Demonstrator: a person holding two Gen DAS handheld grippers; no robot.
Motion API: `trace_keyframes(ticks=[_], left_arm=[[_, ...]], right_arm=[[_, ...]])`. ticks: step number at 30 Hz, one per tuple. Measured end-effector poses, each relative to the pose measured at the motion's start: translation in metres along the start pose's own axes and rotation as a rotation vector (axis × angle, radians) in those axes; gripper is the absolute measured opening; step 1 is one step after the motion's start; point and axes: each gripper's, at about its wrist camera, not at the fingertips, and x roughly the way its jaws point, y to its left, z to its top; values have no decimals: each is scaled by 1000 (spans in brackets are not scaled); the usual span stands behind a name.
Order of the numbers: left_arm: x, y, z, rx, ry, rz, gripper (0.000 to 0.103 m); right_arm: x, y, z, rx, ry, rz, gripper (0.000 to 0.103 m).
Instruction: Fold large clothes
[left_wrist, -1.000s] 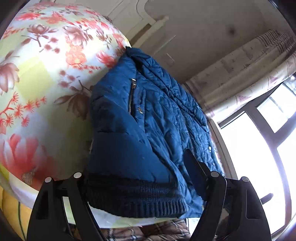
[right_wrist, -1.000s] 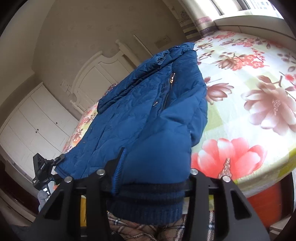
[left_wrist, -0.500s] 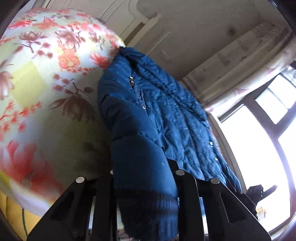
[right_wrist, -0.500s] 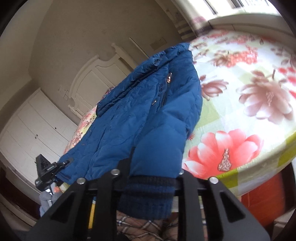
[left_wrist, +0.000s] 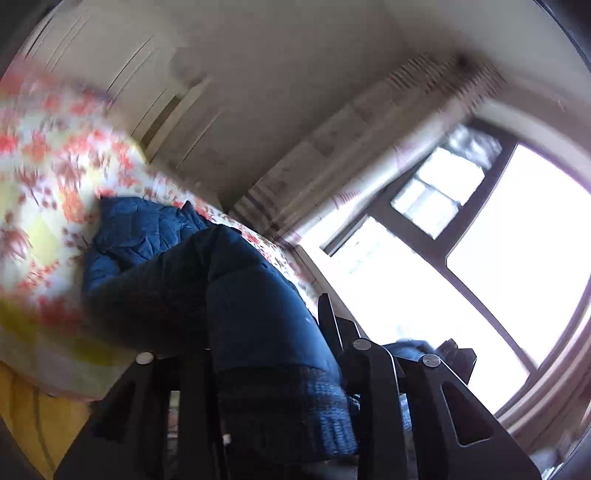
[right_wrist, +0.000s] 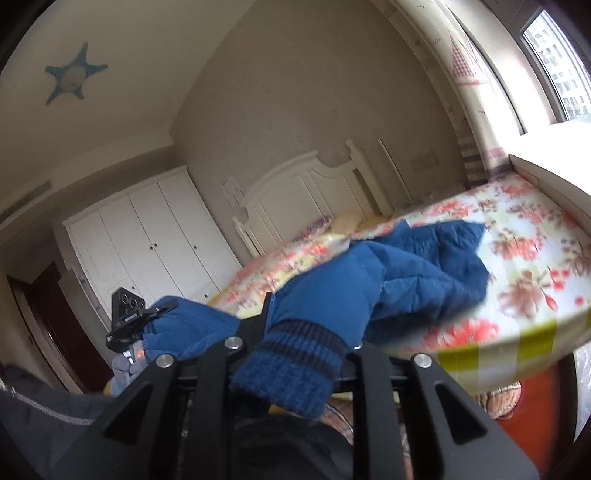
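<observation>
Gripping one knitted cuff apiece, both tools hold the blue jacket (right_wrist: 424, 273) by its sleeves. The left hand-held gripper (left_wrist: 273, 376) is clamped tight on the left cuff (left_wrist: 291, 406); the right hand-held gripper (right_wrist: 295, 354) is closed on the right cuff (right_wrist: 291, 369). The jacket body lies on the bed (right_wrist: 535, 280), sleeves raised clear of it, probably to draw them over the front for a fold. The left view is blurred. Fingertips are buried in fabric, and the jacket's hem and front cannot be made out.
</observation>
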Motion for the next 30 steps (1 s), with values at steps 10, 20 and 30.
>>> trace_keyframes(ticks=[10, 20, 30], left_arm=[[216, 149, 127, -430, 252, 327, 31], [212, 182, 130, -456, 289, 164, 53], [140, 154, 193, -235, -59, 366, 99]], right_arm=[[216, -159, 103, 393, 91, -202, 59], [240, -239, 58, 530, 87, -151, 74], [237, -236, 52, 450, 88, -174, 74]])
